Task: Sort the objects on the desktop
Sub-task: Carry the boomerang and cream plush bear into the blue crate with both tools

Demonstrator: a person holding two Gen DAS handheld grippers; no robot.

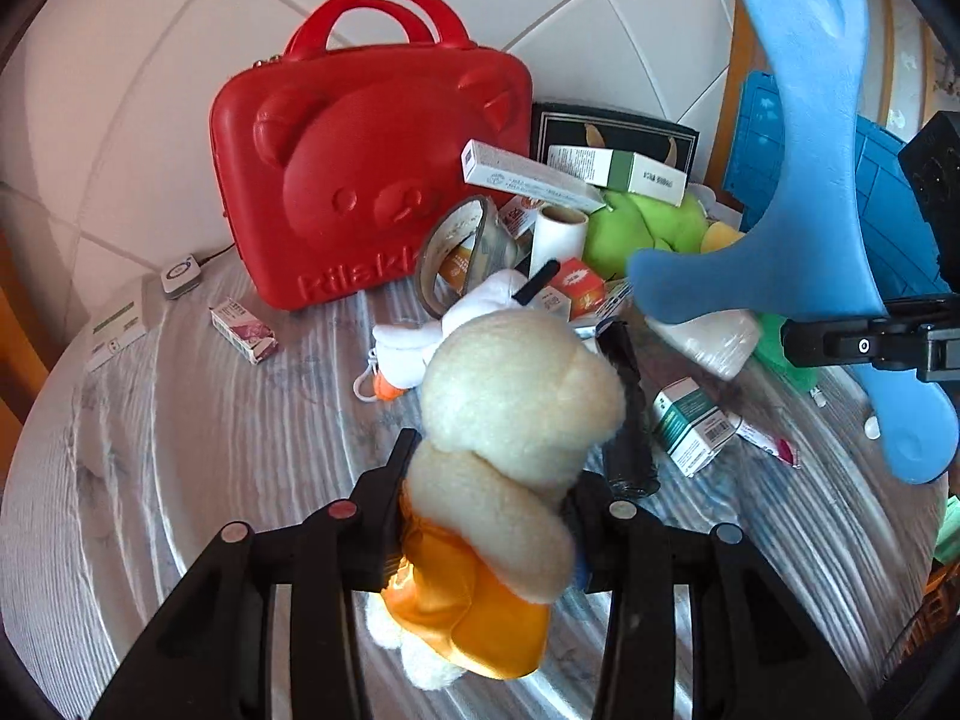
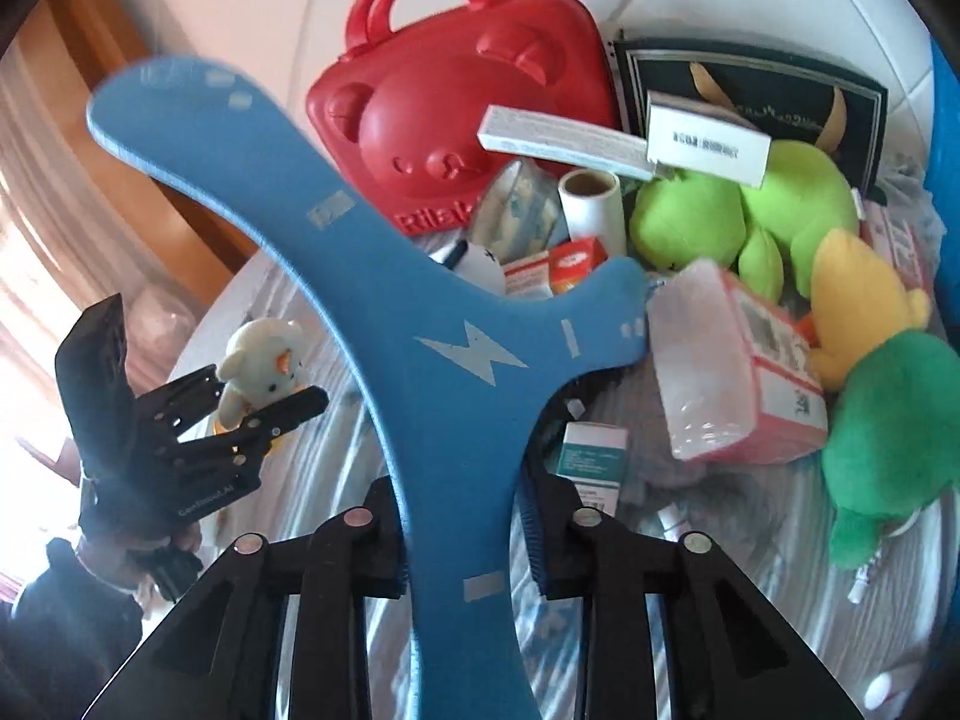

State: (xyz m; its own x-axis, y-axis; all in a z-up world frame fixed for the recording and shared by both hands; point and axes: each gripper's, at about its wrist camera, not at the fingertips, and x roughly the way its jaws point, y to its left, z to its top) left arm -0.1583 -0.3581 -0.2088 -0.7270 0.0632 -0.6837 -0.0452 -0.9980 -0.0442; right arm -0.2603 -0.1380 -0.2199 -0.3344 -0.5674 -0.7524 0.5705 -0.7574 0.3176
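The left gripper (image 1: 486,498) has its jaws clamped on a cream plush bear (image 1: 510,420) and the right gripper (image 2: 465,531) pinches a blue boomerang (image 2: 384,276), both apparently lifted off the table (image 1: 180,420) to clear the clutter at one o'clock for sorting.

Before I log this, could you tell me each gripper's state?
Left gripper: closed on the cream bear.
Right gripper: closed on the blue boomerang.

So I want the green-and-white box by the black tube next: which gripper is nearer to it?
Left. The left gripper is just beside the box; the right gripper is higher, off right.
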